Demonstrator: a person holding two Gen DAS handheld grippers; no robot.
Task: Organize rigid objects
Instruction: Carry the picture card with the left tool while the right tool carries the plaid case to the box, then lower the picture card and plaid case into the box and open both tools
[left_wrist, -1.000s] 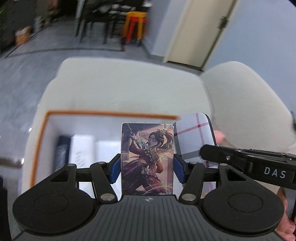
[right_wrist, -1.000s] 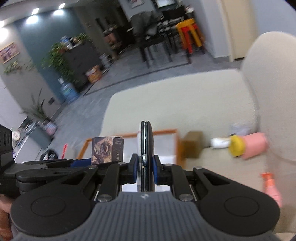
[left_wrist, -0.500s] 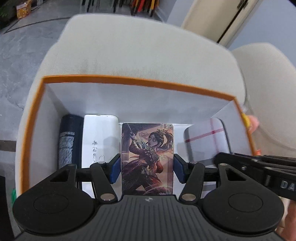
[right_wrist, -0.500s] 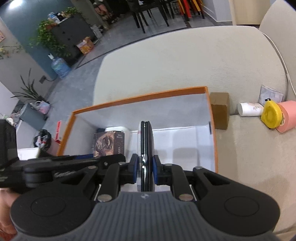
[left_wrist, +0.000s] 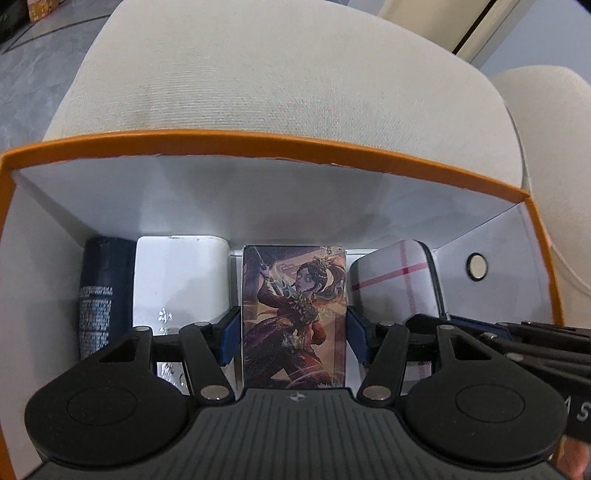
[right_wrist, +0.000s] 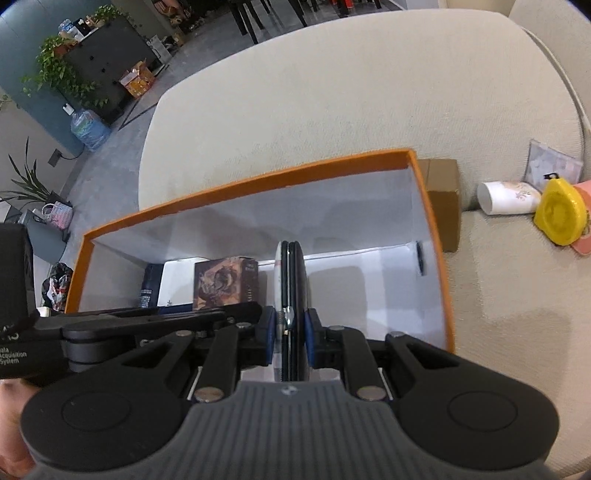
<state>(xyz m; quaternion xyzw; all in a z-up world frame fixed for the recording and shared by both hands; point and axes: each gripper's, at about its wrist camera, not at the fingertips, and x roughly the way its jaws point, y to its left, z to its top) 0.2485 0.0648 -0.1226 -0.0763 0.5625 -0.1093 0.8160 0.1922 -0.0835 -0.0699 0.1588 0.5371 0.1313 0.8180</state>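
My left gripper (left_wrist: 294, 338) is shut on a small box printed with a warrior figure (left_wrist: 294, 317), held upright down inside the orange-rimmed white box (left_wrist: 258, 142). My right gripper (right_wrist: 290, 334) is shut on a flat plaid zip case (right_wrist: 290, 280), seen edge-on, also inside the box (right_wrist: 258, 177), just right of the printed box (right_wrist: 225, 282). The case shows in the left wrist view (left_wrist: 397, 277). A dark blue can (left_wrist: 103, 291) and a white box (left_wrist: 181, 277) lie at the box's left end.
The box sits on a beige sofa (right_wrist: 332, 92). To its right lie a brown carton (right_wrist: 441, 199), a white cup (right_wrist: 506, 197), a yellow round thing (right_wrist: 559, 212) and a pink item. The floor drops away on the left.
Both grippers have come down and forward from above the sofa into the orange-rimmed box, each still holding its object. The can and white box now lie close on the left.
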